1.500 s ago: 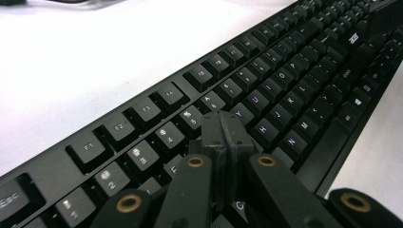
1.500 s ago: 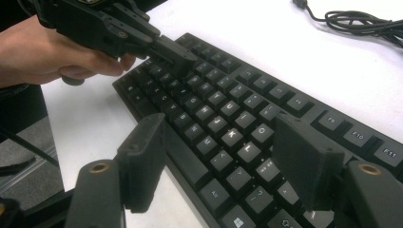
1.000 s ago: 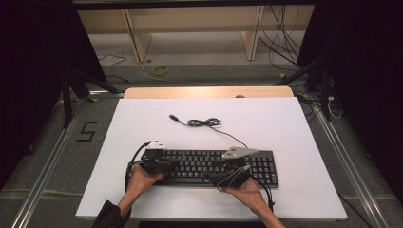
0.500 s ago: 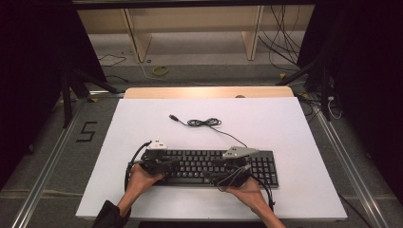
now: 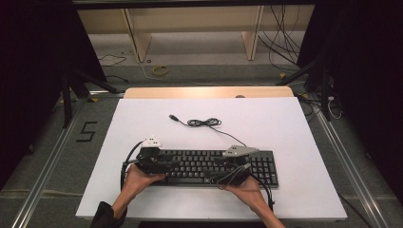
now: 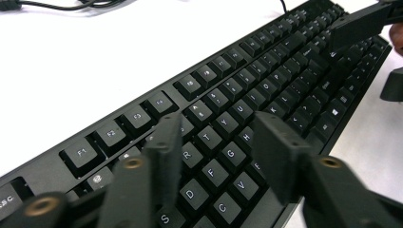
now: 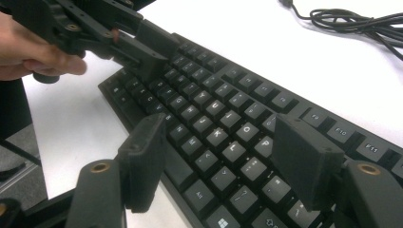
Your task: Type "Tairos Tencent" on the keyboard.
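- Left gripper (image 5: 159, 164): over the keyboard's left end. My fingers (image 6: 164, 142) have just been spreading and now stand apart above the R–G keys, nothing between them; released.
- Keyboard (image 5: 204, 166): black, full-size, lying flat on the white tabletop (image 5: 285, 123) toward its 6 o'clock edge, just ahead of my hands.
- Handling, judged: rigid plastic slab, moderate weight, unlikely to flex. Keycaps are smooth, sprung and loosely seated, so a poor surface to pinch and likely to depress or pop. Best hold is at the two short ends or along the front and back case edges, one gripper per end, fingers closing over the frame rather than the keys.
- Orientation: long axis runs 9 to 3 o'clock across the tabletop. Function row faces 12 o'clock, spacebar row faces me at 6; number pad at the 3 o'clock end.
- Cable (image 5: 204, 122): leaves the back edge toward 12 o'clock, a loose bundle well apart from the keys; soft, may drag or snag when the board moves.
- Right gripper (image 5: 233, 173): over the right half, near the O–L keys. My fingers (image 7: 142, 156) stand wide apart, holding nothing.
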Tool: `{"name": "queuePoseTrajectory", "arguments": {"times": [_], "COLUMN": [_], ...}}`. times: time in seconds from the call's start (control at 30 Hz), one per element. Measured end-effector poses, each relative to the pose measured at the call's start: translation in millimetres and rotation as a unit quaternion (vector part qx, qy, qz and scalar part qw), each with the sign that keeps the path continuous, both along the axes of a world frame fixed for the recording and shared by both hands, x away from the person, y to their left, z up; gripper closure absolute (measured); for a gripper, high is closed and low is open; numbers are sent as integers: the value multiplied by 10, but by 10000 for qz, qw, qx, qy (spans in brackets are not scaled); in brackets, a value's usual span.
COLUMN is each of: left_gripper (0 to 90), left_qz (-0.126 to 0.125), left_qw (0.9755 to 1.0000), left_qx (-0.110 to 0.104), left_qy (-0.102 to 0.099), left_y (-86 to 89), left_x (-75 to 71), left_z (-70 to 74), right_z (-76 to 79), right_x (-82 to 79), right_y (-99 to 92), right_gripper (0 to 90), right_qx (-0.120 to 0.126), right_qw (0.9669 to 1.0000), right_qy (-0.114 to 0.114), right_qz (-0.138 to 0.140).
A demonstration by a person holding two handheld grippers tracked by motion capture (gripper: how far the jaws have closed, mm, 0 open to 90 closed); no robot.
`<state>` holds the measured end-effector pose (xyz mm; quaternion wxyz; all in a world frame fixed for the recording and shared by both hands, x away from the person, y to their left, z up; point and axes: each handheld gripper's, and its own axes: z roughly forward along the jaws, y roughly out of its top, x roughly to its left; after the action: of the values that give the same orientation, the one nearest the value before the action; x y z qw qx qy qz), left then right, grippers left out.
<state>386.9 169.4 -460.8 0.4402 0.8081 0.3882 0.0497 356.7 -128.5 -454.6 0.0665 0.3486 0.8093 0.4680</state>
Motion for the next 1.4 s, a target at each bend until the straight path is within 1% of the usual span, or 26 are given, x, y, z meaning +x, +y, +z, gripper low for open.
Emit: {"name": "queuePoseTrajectory", "arguments": {"times": [0.07, 0.13, 0.17, 0.23, 0.4, 0.6, 0.8, 0.87, 1.03, 1.17, 1.27, 1.4], "left_gripper": [450, 405, 388, 372, 345, 333, 322, 320, 318, 317, 315, 315], "left_qz": [43, 50, 64, 94, 127, 178, 199, 194, 231, 240, 252, 249], "left_qw": [10000, 10000, 10000, 9999, 9998, 9994, 9987, 9985, 9978, 9973, 9969, 9967], "left_qx": [-41, -78, -67, -91, -141, -265, -384, -428, -501, -569, -619, -643], "left_qy": [10, -8, -14, -13, -61, -162, -264, -292, -357, -395, -405, -431], "left_y": [11, 20, 27, 43, 86, 146, 186, 192, 217, 237, 245, 256], "left_x": [-6, -15, -18, -27, -53, -95, -136, -151, -179, -203, -228, -250], "left_z": [2, -1, -1, -2, 9, 50, 67, 73, 80, 81, 74, 71], "right_z": [4, 12, 19, 29, 38, 51, 34, 21, -11, -36, -60, -89], "right_x": [8, 18, 23, 37, 73, 150, 204, 221, 257, 287, 309, 333], "right_y": [3, 9, 9, 9, 37, 100, 157, 175, 220, 258, 290, 316], "right_gripper": [374, 377, 379, 382, 392, 447, 581, 638, 778, 861, 900, 900], "right_qx": [-8, -51, -63, -35, -78, -201, -372, -459, -586, -694, -763, -838], "right_qw": [10000, 10000, 10000, 10000, 10000, 9998, 9993, 9989, 9983, 9976, 9971, 9965], "right_qy": [-1, -59, -63, -61, -16, -32, -23, -50, -51, -23, 21, 75], "right_qz": [-17, -29, -36, -43, -50, -48, -31, -30, -16, 18, 19, 27]}}
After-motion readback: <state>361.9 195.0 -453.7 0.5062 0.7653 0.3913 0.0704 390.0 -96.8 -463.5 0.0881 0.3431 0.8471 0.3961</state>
